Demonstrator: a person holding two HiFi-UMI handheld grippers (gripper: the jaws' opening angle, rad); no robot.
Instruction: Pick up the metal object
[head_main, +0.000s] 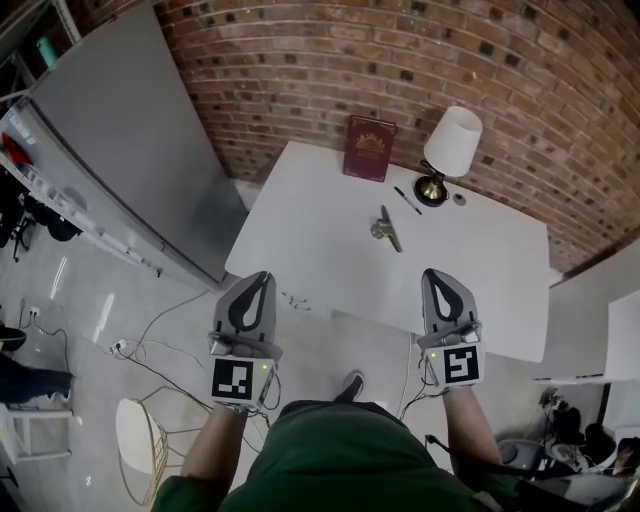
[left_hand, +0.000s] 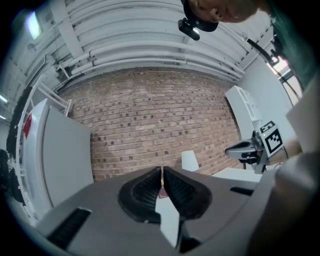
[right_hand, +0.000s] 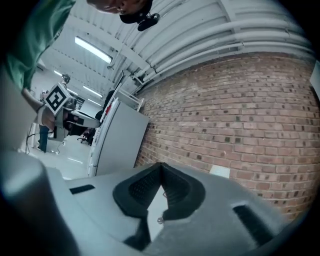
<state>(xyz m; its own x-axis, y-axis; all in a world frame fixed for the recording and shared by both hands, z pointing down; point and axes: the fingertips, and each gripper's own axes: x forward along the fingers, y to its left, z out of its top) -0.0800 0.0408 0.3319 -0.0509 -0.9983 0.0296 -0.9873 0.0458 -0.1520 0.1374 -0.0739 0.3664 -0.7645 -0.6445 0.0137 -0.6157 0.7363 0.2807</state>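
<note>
The metal object (head_main: 385, 228) is laid on the white table (head_main: 300, 230), ahead of the right gripper (head_main: 433, 275) and well apart from it. The right gripper and the left gripper (head_main: 262, 277) are seen closed and empty. The gold print on the maroon book (head_main: 368, 148) cannot be read.

Counter (head_main: 300, 250): I read a smooth, matt white top.
Metal object (head_main: 385, 228): near the lamp (head_main: 447, 150), grey metal, dull shine.
Lamp: matt white shade, glossy brass-coloured base.
Book (head_main: 368, 148): beside the lamp, dark red cover, slight sheen.
Wall (head_main: 400, 60): rough brick.
Tongs: left tongs (left_hand: 161, 172) and right tongs (right_hand: 161, 167) look like matt grey plastic, with black ribbed pads (left_hand: 145, 192).
</note>
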